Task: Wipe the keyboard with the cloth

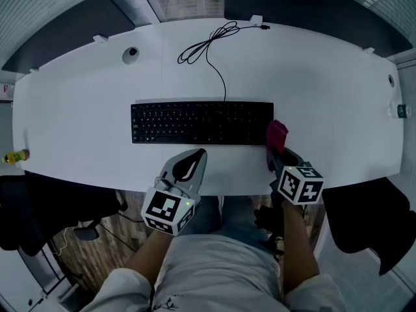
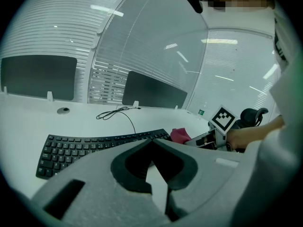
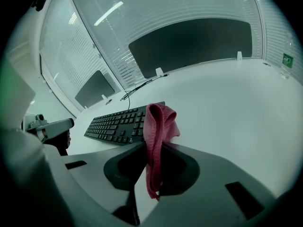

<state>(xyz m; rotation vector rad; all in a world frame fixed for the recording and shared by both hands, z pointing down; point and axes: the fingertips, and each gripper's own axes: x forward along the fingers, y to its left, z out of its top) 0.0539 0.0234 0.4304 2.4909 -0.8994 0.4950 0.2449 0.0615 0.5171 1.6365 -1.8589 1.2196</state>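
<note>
Cloth gripped at the keyboard's right end.

Your white table (image 1: 325, 77) carries the black keyboard (image 1: 201, 122) at centre, with its cable (image 1: 211, 44) coiled behind it. Your left gripper (image 1: 200, 153) sits at the near edge, just in front of the keyboard, jaws pressed together on nothing. Your right gripper (image 3: 152, 145) clamps the pink cloth (image 1: 276, 135), which stands upright just beside the keyboard's right end.

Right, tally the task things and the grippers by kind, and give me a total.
Black keyboard: 1
Pink cloth: 1
Grippers: 2 (left gripper, shut and empty; right gripper, shut on the cloth)
Total: 4
</note>
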